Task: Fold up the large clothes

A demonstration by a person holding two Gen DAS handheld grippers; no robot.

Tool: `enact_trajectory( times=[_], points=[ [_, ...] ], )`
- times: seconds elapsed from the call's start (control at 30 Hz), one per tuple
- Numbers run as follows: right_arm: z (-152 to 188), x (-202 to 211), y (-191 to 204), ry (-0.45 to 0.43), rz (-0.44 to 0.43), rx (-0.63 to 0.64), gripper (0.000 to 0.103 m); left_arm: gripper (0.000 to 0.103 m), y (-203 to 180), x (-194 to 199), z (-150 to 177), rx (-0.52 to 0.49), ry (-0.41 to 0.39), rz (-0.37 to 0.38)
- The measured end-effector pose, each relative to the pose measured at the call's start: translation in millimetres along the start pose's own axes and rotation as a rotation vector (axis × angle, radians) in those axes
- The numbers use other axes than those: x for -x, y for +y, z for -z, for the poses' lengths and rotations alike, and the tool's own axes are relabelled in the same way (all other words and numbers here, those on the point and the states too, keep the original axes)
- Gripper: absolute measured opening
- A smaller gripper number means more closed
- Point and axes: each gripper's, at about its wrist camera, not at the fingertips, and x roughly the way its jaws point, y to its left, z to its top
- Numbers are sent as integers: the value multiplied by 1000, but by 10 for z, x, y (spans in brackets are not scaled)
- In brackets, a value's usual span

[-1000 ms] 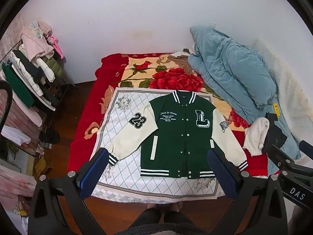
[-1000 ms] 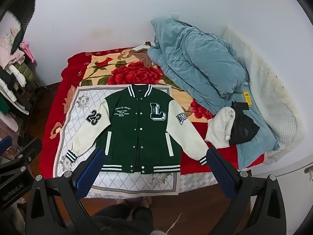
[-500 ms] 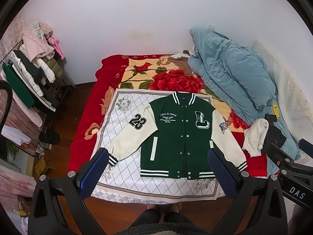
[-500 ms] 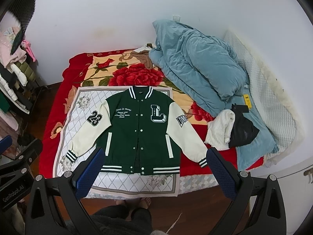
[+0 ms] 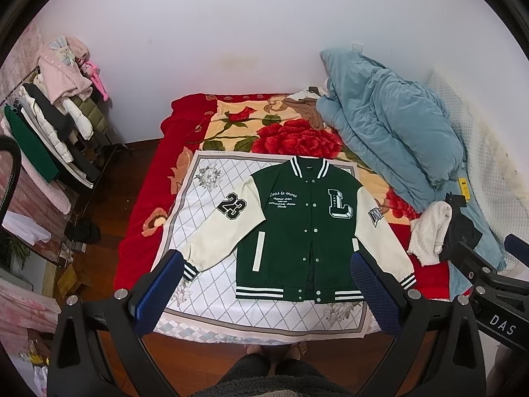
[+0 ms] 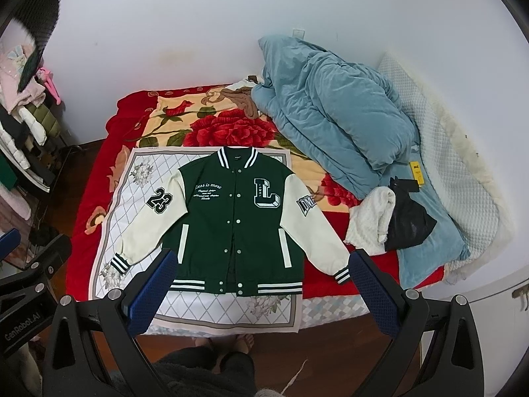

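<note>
Left tongs (image 5: 264,292) and right tongs (image 6: 261,289) hang spread and empty above the bed's near edge. Beyond them, a green varsity jacket (image 5: 307,228) lies flat, face up, sleeves angled outward, on a white diamond-patterned cloth (image 5: 211,218) atop a rose-print blanket (image 5: 287,135).

You face a plain white wall (image 5: 231,33), evenly lit, with a faint yellowish stain. Bed (image 5: 145,231) sits against it, covered by a red rose-print blanket (image 5: 291,139). A blue quilt (image 5: 390,132) is heaped at your right, beside a white quilted mattress pad (image 6: 456,165). Floor (image 5: 109,178) is dark reddish wood. A loaded clothes rack (image 5: 49,125) stands at your left.
</note>
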Motion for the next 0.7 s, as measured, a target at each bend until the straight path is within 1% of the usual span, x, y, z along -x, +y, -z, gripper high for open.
enact_trajectory(
  times=[0.7],
  points=[
    [14,26,40,-5,1,0,103,103,-50,102,-27,2,-4,5]
  ],
)
